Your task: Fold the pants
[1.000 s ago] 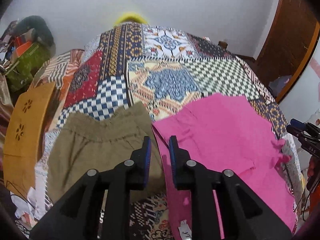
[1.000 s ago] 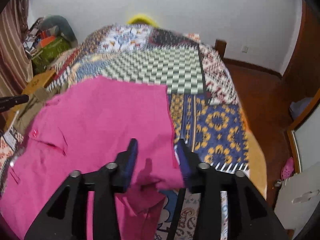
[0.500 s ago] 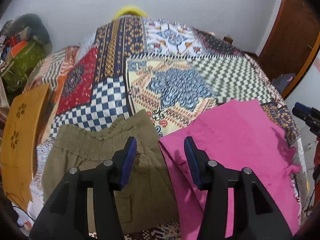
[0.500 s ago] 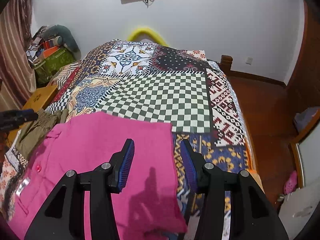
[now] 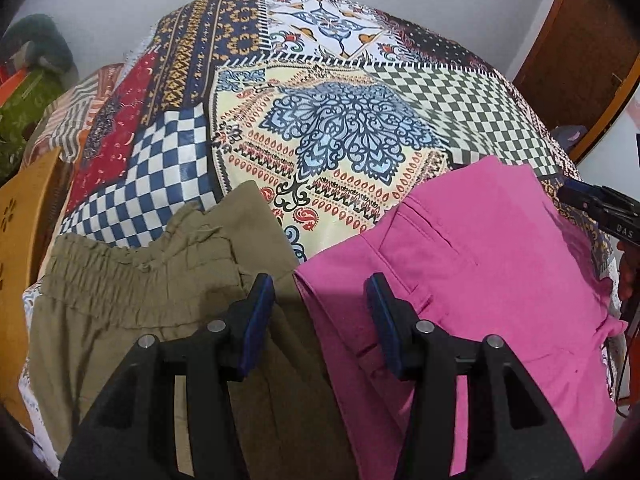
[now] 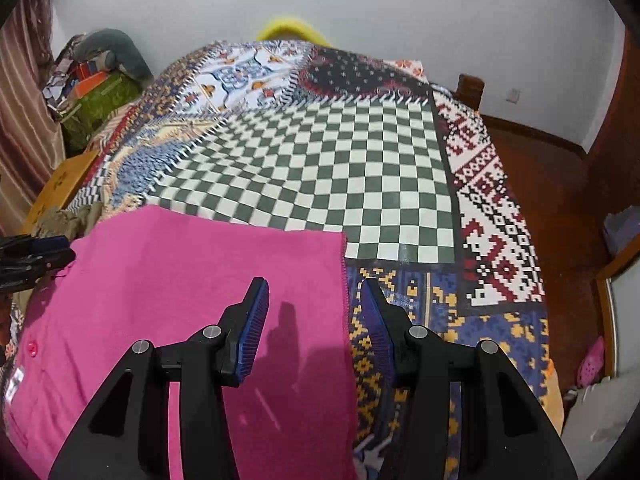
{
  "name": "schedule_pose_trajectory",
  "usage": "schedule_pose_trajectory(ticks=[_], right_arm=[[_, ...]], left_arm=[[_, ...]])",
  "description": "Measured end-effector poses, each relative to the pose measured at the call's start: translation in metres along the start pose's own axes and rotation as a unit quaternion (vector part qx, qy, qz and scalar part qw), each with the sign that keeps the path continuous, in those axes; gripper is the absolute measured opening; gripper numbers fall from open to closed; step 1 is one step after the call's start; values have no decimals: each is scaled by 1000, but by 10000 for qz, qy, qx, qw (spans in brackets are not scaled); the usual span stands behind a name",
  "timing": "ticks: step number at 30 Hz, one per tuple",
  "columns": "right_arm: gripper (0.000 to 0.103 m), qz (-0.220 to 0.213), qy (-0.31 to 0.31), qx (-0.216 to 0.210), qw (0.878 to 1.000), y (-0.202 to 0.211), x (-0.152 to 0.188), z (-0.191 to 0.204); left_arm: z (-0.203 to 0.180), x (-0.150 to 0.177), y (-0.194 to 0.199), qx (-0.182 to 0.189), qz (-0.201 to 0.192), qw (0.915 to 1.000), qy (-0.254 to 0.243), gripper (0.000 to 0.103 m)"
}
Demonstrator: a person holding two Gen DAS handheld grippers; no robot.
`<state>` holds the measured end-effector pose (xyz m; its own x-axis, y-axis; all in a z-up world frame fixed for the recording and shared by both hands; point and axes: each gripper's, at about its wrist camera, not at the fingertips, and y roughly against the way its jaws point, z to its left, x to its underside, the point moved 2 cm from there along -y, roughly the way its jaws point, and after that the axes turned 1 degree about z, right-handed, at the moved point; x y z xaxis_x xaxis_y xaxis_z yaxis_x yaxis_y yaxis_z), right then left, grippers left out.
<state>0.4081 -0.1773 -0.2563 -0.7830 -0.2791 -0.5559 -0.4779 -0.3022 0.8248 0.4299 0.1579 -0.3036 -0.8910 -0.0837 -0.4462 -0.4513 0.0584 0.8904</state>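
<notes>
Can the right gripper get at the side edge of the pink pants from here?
Probably yes: the right gripper is open astride the pink pants' edge, with only patchwork bedspread alongside.

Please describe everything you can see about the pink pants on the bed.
The pink pants look like plain woven cloth, lying flat and already folded over on the patterned bedspread. A welt pocket and seams show in the left view, and a pink button and a white label in the right view. One corner touches the olive pants. No gripper holds them.
</notes>
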Motion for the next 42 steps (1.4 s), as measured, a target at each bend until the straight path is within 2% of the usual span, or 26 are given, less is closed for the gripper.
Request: schedule_pose_trajectory(ticks=[8, 10, 20, 21, 23, 25, 28, 32, 42], right_arm=[[44, 171, 129, -21, 9998, -26, -8, -2], [44, 215, 130, -40, 9997, -33, -9, -2], [44, 162, 133, -232, 9995, -53, -20, 4], [42, 130, 182, -206, 9995, -54, -21, 6], [22, 117, 273, -188, 9994, -55, -21, 9], [11, 119, 318, -250, 9991, -55, -20, 12], [8, 71, 374, -191, 9991, -52, -19, 15], [6, -88, 242, -166, 9995, -41, -20, 11], [5, -849, -61, -34, 9964, 29, -50, 0]], left_arm=[[-3, -1, -12, 36, 32, 9999, -156, 48], [-4, 0, -14, 166, 39, 9998, -138, 36], [-6, 1, -12, 153, -59, 9997, -175, 18], [-6, 1, -12, 143, -74, 9997, -189, 15], [-8, 1, -10, 70, -129, 9996, -249, 12], [-12, 1, -7, -93, -243, 9989, -380, 9], [-18, 1, -1, -288, -391, 9974, -533, 7], [-15, -5, 9, -309, -511, 9971, -469, 7], [-24, -41, 61, -414, -1082, 9922, -470, 6]])
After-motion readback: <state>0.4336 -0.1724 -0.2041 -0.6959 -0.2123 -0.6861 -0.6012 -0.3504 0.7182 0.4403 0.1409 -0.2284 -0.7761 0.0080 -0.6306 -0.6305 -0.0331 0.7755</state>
